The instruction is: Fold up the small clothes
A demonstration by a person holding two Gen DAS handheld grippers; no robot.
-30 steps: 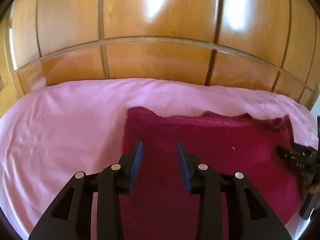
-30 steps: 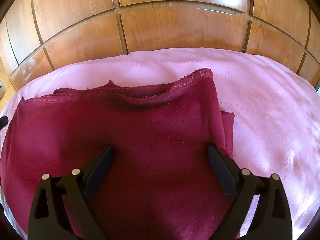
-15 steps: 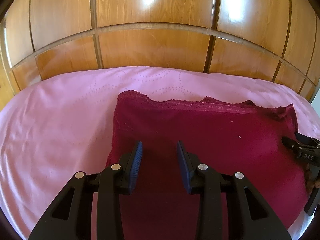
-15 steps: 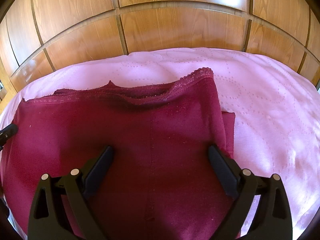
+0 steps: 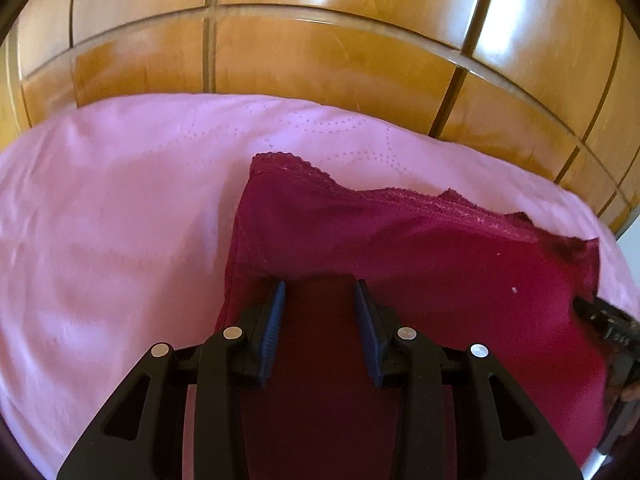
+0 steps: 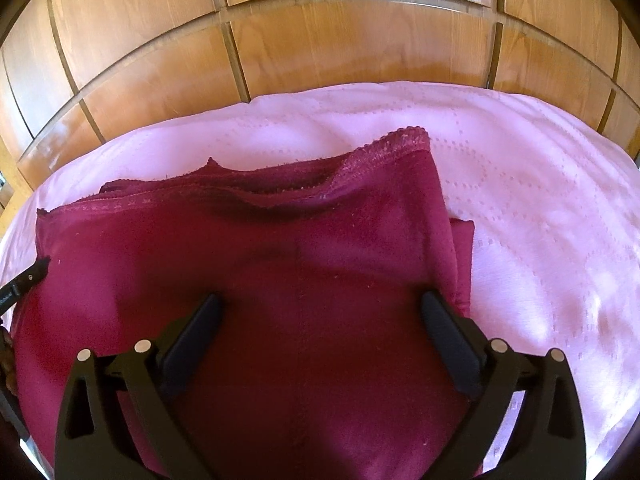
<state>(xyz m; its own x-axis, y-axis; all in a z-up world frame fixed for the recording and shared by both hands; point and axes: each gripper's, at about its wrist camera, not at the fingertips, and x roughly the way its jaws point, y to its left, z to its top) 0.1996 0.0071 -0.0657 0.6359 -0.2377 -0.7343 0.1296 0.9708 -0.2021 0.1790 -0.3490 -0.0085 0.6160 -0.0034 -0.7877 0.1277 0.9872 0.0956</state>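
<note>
Garment (image 6: 288,280): dark red, lace-trimmed along its far hem, lying flat on the bed and filling the near middle of both wrist views. I list the parts from largest to smallest.

Wooden headboard (image 6: 340,52): glossy orange-brown panels divided by darker grooves, standing behind the bed across the top of each view.

Bed sheet (image 5: 112,220): pale pink with a faint dotted pattern, spread under the garment and bare to its left and right and along the far side.

Garment detail: in my right wrist view the lace hem (image 6: 384,148) rises in a peak at the far right corner, and a second layer of the same cloth shows just past the right edge. In my left wrist view the left edge is lifted into a fold that stands just ahead of the fingertips.

Right gripper (image 6: 320,320): its fingers stand wide apart, low over the garment's near half, with cloth visible between them; whether the tips press on the cloth I cannot tell.

Left gripper (image 5: 319,300): its blue-padded fingers (image 5: 274,320) are set narrow yet apart, with the red cloth lying flat in the gap. The pads do not squeeze it. The tips sit at the base of the raised fold near the garment's left edge.
</note>
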